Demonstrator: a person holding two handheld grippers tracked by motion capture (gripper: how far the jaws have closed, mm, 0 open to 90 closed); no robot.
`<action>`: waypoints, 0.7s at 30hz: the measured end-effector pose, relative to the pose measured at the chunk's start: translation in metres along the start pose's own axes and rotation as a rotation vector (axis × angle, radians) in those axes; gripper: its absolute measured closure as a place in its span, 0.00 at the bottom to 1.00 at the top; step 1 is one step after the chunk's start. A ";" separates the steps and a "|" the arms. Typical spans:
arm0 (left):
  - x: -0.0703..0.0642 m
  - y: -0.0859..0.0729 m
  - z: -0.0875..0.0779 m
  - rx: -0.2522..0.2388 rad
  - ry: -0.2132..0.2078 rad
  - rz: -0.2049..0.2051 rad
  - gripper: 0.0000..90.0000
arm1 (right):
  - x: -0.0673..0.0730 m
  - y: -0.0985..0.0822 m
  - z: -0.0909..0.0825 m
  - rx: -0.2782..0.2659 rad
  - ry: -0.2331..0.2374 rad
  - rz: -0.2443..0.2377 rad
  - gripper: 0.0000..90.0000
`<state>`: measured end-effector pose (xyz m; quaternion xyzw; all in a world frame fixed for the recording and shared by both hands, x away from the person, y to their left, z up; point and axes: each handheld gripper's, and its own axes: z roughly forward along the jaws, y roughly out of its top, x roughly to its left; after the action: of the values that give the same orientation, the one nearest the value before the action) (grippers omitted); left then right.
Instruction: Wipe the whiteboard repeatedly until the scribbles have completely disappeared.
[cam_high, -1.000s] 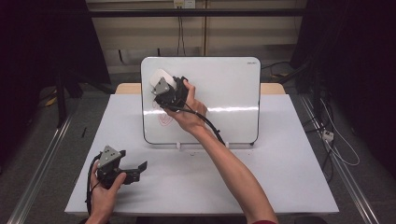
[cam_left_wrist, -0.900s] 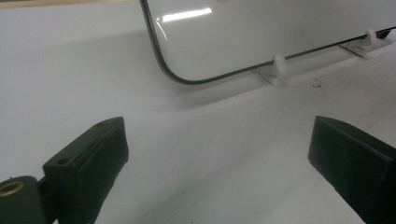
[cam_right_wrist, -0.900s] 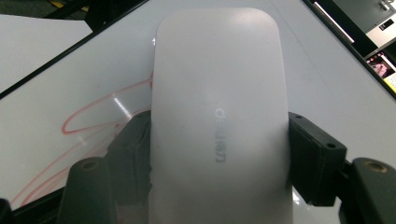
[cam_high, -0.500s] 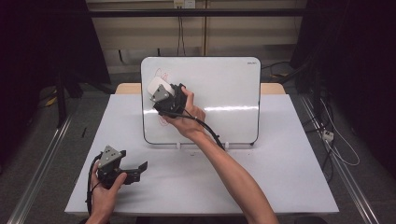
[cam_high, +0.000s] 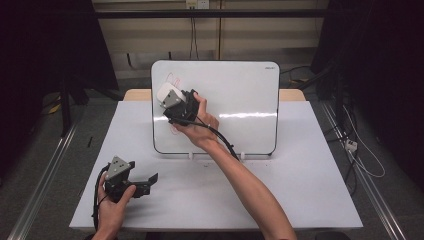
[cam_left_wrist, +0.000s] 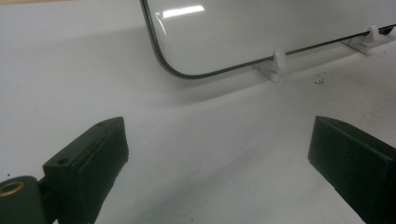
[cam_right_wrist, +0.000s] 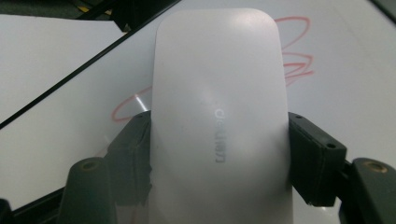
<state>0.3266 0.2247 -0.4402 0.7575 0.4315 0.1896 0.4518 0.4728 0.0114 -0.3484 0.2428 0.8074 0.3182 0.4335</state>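
A white whiteboard (cam_high: 240, 100) stands upright on small white feet at the table's back middle. Red scribbles (cam_right_wrist: 294, 56) mark its upper left part. My right gripper (cam_high: 172, 100) is shut on a white eraser (cam_right_wrist: 219, 112), its jaws pressing both long sides, and holds it against the board's upper left by the red marks (cam_high: 172, 80). My left gripper (cam_high: 145, 181) rests low over the table at the front left, pointing right, open with nothing between its jaws. In the left gripper view the board's lower corner (cam_left_wrist: 173, 70) and a foot (cam_left_wrist: 275, 65) lie ahead.
The white table (cam_high: 300, 190) spreads wide at the front and right. A wooden surface (cam_high: 292, 94) shows behind the board. Cables (cam_high: 355, 150) lie on the floor at the right, and a metal rail (cam_high: 45, 180) runs along the left.
The right gripper has slid the eraser a little up and left over the board. The left gripper has stayed in place.
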 end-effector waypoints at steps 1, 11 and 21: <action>0.000 0.000 0.000 -0.001 -0.001 0.000 0.05 | -0.003 0.002 0.000 0.003 -0.006 0.006 0.35; 0.001 -0.001 -0.001 -0.005 -0.004 -0.005 0.05 | -0.038 0.018 0.005 0.009 -0.048 0.050 0.35; 0.001 0.000 -0.002 -0.006 -0.003 -0.007 0.05 | -0.051 0.023 0.005 0.015 -0.099 0.075 0.35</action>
<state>0.3255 0.2263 -0.4395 0.7550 0.4328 0.1881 0.4552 0.5056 -0.0056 -0.3054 0.2916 0.7776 0.3157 0.4590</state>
